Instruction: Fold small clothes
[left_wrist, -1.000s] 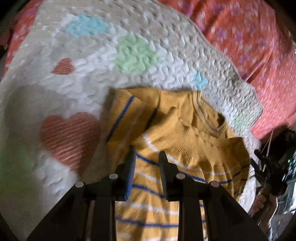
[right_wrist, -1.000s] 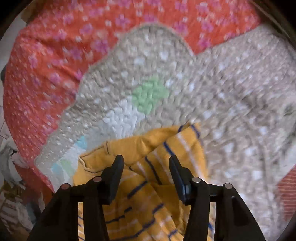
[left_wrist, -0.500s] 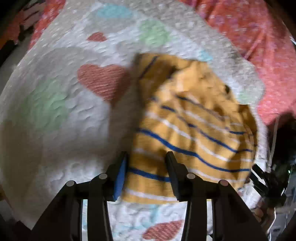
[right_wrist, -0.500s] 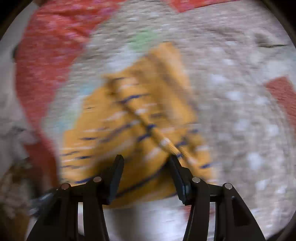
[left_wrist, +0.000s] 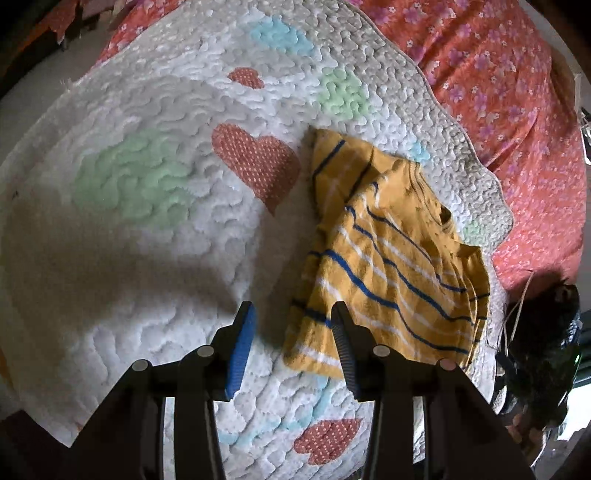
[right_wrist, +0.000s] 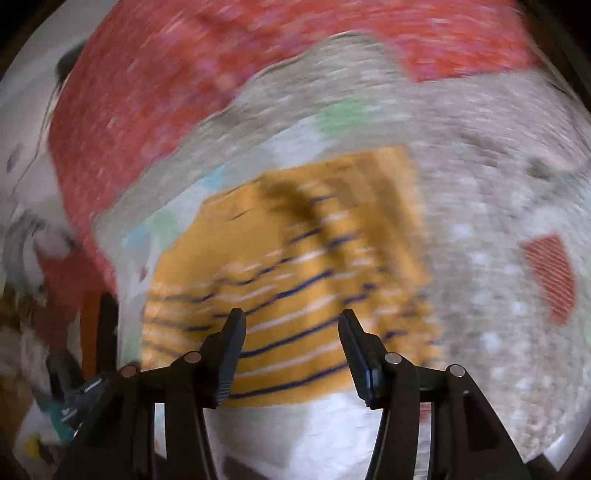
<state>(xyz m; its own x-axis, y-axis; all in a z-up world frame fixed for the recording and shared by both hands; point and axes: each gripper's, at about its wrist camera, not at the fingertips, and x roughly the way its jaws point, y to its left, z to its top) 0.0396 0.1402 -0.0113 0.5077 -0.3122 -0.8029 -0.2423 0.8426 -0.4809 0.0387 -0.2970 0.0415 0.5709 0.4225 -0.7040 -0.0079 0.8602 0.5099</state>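
Observation:
A small mustard-yellow shirt (left_wrist: 391, 266) with blue and white stripes lies folded on the quilt (left_wrist: 155, 266), collar end away from me. My left gripper (left_wrist: 291, 332) hovers open by the shirt's near left corner. Its right finger (left_wrist: 341, 339) overlaps that corner in the view, and nothing is pinched. The right wrist view is motion-blurred. There the shirt (right_wrist: 295, 251) fills the middle, and my right gripper (right_wrist: 291, 332) stands open above its near hem with nothing between the pads.
The white quilt carries pastel hearts, among them a red heart (left_wrist: 258, 162) left of the shirt. A red floral bedspread (left_wrist: 509, 96) lies beyond it. At the right edge a hand holds a dark device (left_wrist: 535, 332), past the quilt's border.
Both grippers have drawn back from the shirt, which now shows whole and folded. The left jaws have widened. The right view has swung and blurred.

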